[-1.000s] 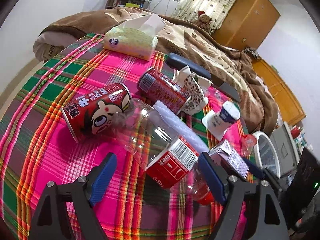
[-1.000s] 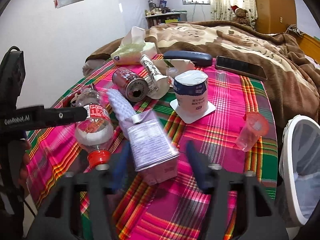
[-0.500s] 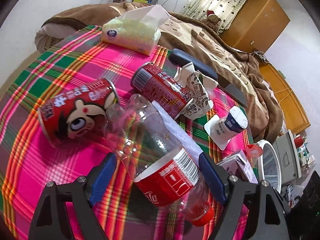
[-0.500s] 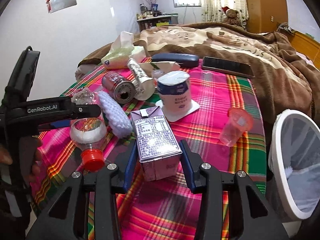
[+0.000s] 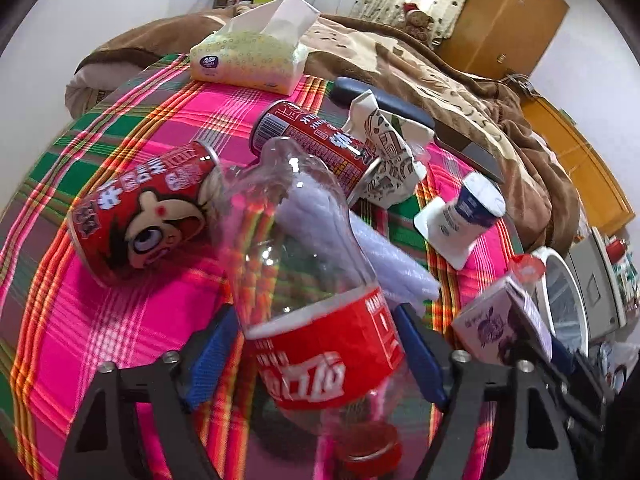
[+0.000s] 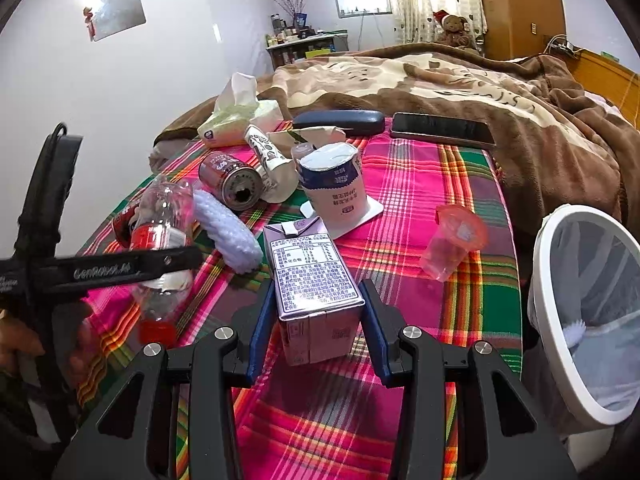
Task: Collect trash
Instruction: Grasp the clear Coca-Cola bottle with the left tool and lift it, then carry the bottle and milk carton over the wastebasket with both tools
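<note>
Left gripper (image 5: 318, 354) jaws are closing around the clear bottle (image 5: 308, 280), lower centre of frame, lying on the plaid blanket (image 5: 120, 312). Right gripper (image 6: 316, 320) pinches the purple carton (image 6: 314, 276). Best squeeze the labelled band gently; thin plastic likely buckles.

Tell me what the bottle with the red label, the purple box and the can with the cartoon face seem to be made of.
Bottle: clear thin plastic, glossy; the cloth shows through it.
Purple box: probably coated paperboard, with folded seams and a slight sheen.
Cartoon-face can: likely printed metal, judging by its rolled rim.
</note>
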The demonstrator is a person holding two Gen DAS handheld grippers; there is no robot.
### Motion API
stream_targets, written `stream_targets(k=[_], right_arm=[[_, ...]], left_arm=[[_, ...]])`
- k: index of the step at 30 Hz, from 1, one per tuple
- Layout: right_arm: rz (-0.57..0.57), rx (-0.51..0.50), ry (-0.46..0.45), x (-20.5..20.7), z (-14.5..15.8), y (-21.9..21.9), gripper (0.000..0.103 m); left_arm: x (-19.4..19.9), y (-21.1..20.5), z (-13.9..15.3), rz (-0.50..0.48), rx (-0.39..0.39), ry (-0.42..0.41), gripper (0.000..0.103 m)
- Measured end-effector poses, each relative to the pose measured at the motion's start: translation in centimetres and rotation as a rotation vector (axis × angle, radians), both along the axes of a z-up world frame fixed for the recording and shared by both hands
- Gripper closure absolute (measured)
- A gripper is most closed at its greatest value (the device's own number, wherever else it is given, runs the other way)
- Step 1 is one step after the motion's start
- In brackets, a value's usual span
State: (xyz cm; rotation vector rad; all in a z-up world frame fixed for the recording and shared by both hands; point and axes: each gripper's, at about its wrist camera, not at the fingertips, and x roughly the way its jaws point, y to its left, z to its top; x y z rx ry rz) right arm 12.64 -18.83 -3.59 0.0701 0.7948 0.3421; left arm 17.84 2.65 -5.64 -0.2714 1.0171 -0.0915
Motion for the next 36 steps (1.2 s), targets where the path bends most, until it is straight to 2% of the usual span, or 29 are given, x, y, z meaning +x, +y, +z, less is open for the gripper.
stream_targets(k=[2,4,8,11,15,19,21,29,36], right_arm=[[0.001,0.005,0.002,0.0,-0.1,-0.1,0.06],[-0.002,0.008,0.005,-0.1,-0.1,-0.1,0.06],[0.0,0.014,0.003,-0.3,0.0,-0.1,0.06],[-0.003,0.014,0.006,-0.2,-0.1,0.1,0.06],[-0.007,0.015,0.01,-0.2,-0.2,0.2,0.06],[-0.014,0.014,0.01,-0.1,-0.2,0.1,0.06],[-0.017,0.015,0.01,-0.1,-0.2,0.1,0.06],[-0.033,0.022,0.005,-0.4,0.0,0.1,0.06],[-0.052,0.04,-0.02,-1.1,0.7,-0.3,0.06]], left_arm=[[-0.7,0.5,0.0,0.007,0.017,0.011,0.036],[-1.3,0.8,0.2,0.003,0.027,0.007,0.036],[-2.4,2.0,0.9,0.021,0.023,-0.039,0.036],[-2.3,2.5,1.2,0.037,0.052,-0.068,0.031],[-1.2,3.0,0.9,0.06,0.019,-0.069,0.031],[-0.3,2.5,0.4,0.035,0.009,-0.058,0.031],[-0.3,2.3,0.3,0.034,0.009,-0.052,0.039],[-1.2,1.6,0.7,0.009,0.037,-0.073,0.039],[-3.2,0.7,2.4,-0.023,0.078,-0.108,0.04]])
